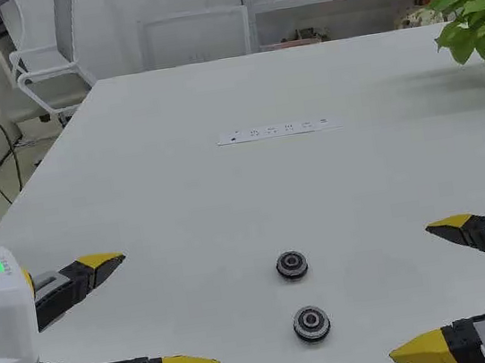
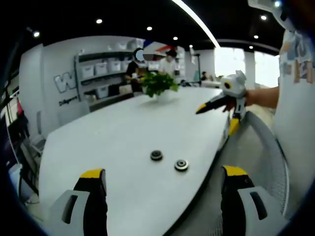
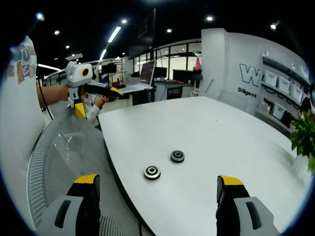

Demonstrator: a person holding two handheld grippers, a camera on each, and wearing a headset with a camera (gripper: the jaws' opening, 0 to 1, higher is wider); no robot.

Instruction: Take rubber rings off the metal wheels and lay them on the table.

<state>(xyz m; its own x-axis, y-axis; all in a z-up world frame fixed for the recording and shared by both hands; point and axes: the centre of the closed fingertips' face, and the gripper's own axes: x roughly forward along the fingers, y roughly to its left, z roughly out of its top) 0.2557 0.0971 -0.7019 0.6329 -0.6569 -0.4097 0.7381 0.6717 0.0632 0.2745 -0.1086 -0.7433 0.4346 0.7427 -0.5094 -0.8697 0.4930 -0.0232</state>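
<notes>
2 wheels loose on the worktop (image 1: pixel 226 193): far wheel (image 1: pixel 292 265), near wheel (image 1: pixel 311 323), both between left gripper (image 1: pixel 168 309) and right gripper (image 1: pixel 412 291). Both jaws wide, empty. Risk: prying 1-handed skids a wheel away; pin it first. Can't separate rings from metal at this size; gripper bodies cut off.

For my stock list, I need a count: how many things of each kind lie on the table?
Wheels: 2
White strip: 1
Plant: 1
Total: 4
</notes>
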